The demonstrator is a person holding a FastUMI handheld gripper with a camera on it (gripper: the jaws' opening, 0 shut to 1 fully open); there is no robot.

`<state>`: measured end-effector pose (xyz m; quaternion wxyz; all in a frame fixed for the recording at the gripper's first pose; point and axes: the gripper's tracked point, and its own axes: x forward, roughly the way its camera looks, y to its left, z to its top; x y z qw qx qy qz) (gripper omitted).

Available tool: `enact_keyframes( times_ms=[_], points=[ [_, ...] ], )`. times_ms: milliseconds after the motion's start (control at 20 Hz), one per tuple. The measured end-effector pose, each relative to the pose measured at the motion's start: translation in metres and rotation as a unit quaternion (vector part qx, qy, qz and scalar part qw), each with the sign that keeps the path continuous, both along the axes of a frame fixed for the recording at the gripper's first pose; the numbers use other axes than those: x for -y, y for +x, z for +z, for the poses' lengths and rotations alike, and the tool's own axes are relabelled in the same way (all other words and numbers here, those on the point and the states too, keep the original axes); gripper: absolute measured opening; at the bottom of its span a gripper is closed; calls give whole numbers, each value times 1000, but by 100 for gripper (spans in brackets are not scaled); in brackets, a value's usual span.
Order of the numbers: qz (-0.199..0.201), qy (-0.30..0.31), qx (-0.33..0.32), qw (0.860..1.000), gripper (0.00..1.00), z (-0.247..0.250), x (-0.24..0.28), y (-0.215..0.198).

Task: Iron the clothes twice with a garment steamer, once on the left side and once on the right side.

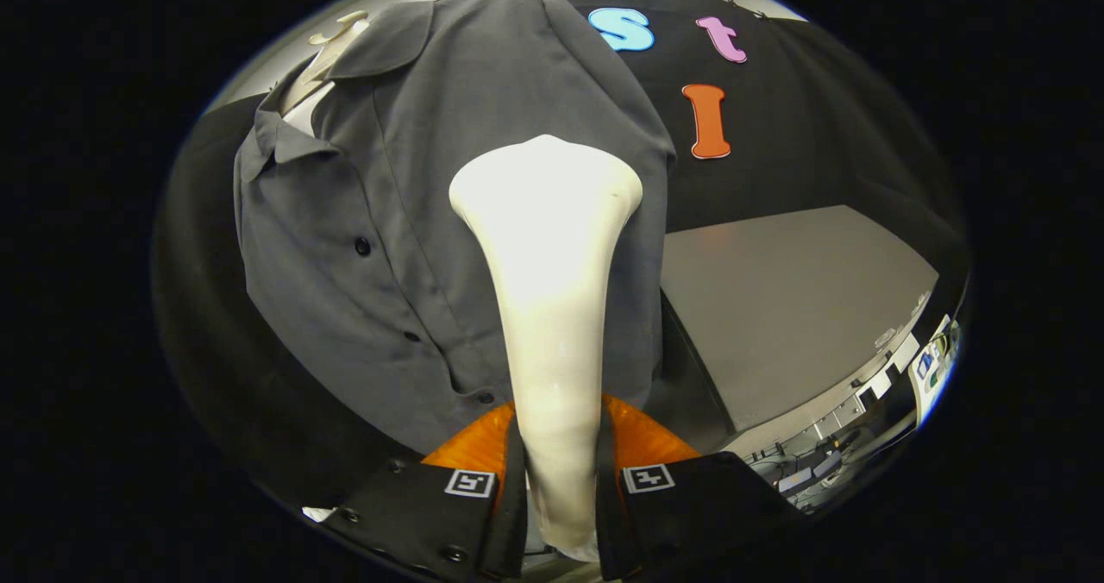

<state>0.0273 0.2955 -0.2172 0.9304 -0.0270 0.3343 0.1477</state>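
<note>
My gripper (pixel 559 479) is shut on the handle of a white garment steamer (pixel 548 290), both black fingers pressing its sides. The steamer rises straight ahead from between the fingers, and its wide head rests against or very near a grey button-up shirt (pixel 379 221). The shirt hangs on a pale hanger (pixel 332 48) in front of the black wall. The steamer's head covers the shirt's right half, to the right of the button row. I cannot tell whether the head touches the cloth.
A grey table top (pixel 793 307) lies to the right of the shirt, beyond the fingers. Past its far right edge are some small devices and cables (pixel 862 419). Orange padding (pixel 470 445) shows behind the fingers.
</note>
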Motion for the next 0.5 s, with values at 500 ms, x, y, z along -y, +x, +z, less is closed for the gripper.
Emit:
enact_keyframes(
  times_ms=[500],
  points=[
    [-4, -25, -58, 998, 40, -68, 12, -22]
  ],
)
